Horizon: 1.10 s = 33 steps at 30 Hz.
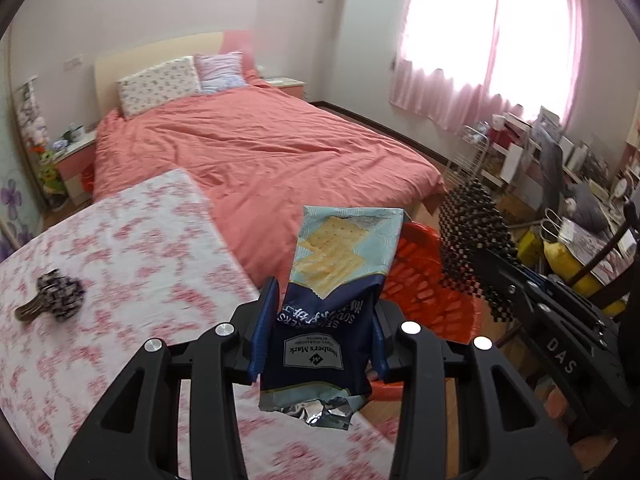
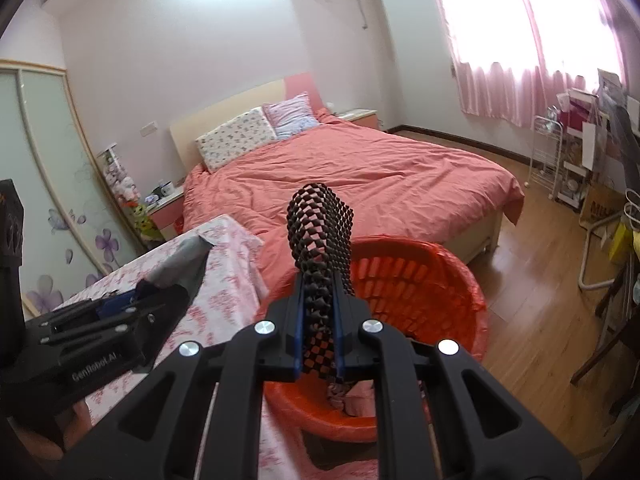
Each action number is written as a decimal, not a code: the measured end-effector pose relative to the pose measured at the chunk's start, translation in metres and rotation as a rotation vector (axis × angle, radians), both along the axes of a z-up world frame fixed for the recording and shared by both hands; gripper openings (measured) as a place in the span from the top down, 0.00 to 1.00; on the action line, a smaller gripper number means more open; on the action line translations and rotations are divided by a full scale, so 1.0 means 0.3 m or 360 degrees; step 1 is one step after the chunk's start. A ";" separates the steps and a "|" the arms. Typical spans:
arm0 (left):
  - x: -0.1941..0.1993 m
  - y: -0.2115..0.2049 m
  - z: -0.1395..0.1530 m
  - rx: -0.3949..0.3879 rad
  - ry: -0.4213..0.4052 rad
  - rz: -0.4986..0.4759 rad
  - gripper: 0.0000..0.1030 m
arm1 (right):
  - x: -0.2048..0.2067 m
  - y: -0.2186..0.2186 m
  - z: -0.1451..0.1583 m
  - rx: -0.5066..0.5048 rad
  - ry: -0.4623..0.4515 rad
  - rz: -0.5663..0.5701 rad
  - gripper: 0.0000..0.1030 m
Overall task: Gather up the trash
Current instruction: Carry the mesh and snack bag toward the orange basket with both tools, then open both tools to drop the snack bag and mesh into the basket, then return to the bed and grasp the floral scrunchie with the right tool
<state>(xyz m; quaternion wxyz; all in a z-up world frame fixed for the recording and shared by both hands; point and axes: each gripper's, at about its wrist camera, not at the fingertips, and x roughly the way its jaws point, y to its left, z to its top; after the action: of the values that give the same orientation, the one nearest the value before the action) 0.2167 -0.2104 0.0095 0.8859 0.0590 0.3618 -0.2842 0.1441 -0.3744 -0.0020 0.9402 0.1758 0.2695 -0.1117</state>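
Observation:
My left gripper (image 1: 320, 332) is shut on a blue and pale soda cracker wrapper (image 1: 344, 248), which stands up between the blue pads over the table's edge. Its torn foil end hangs below. Just beyond and to the right is a red basket (image 1: 424, 292) lined with a red bag. My right gripper (image 2: 319, 320) is shut on a black and pink checkered wrapper (image 2: 320, 220) that sticks up above the basket (image 2: 420, 276). In the right wrist view, the left gripper (image 2: 140, 292) shows at the left with the wrapper's silver side (image 2: 180, 264).
A table with a pink floral cloth (image 1: 132, 248) carries a dark bunch with keys (image 1: 56, 300). A bed with a salmon cover (image 1: 260, 148) fills the middle. Cluttered shelves and bags (image 1: 560, 184) line the right wall, past wood floor (image 2: 532, 280).

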 end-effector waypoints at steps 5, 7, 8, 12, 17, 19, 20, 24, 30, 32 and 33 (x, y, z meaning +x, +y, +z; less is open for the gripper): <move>0.020 -0.104 -0.048 0.0021 0.0052 -0.0072 0.61 | 0.026 -0.081 -0.050 0.0065 0.0030 -0.0049 0.88; 0.031 -0.134 -0.073 0.0039 0.0070 -0.0075 0.58 | 0.046 -0.117 -0.083 0.0113 0.0055 -0.0054 0.84; 0.043 -0.145 -0.090 0.0049 0.0088 -0.0073 0.55 | 0.053 -0.130 -0.095 0.0132 0.0067 -0.0056 0.84; 0.076 -0.153 -0.141 0.0080 0.0160 -0.0050 0.39 | 0.083 -0.161 -0.153 0.0180 0.0112 -0.0057 0.66; 0.080 -0.140 -0.165 0.0118 0.0186 -0.0008 0.33 | 0.095 -0.161 -0.188 0.0176 0.0147 -0.0082 0.51; 0.076 -0.117 -0.165 0.0145 0.0167 0.0026 0.33 | 0.096 -0.158 -0.194 0.0163 0.0158 -0.0098 0.49; 0.076 -0.107 -0.163 0.0153 0.0159 0.0037 0.32 | 0.095 -0.156 -0.194 0.0153 0.0159 -0.0099 0.46; 0.078 -0.033 -0.163 0.0208 0.0109 0.0130 0.29 | 0.100 -0.114 -0.180 0.0060 0.0167 -0.0082 0.41; 0.087 0.165 -0.160 0.0243 0.0066 0.0311 0.28 | 0.135 -0.003 -0.162 -0.0026 0.0183 0.0020 0.38; 0.093 0.242 -0.157 0.0256 0.0043 0.0381 0.28 | 0.151 0.042 -0.157 -0.0043 0.0189 0.0061 0.36; 0.093 0.302 -0.155 0.0262 0.0034 0.0433 0.28 | 0.160 0.069 -0.155 -0.0051 0.0193 0.0084 0.36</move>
<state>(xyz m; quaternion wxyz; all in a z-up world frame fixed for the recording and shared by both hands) 0.2447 -0.1197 -0.0371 0.9045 0.0788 0.3979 -0.1317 0.1920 -0.3537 -0.0484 0.9275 0.1463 0.3286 -0.1017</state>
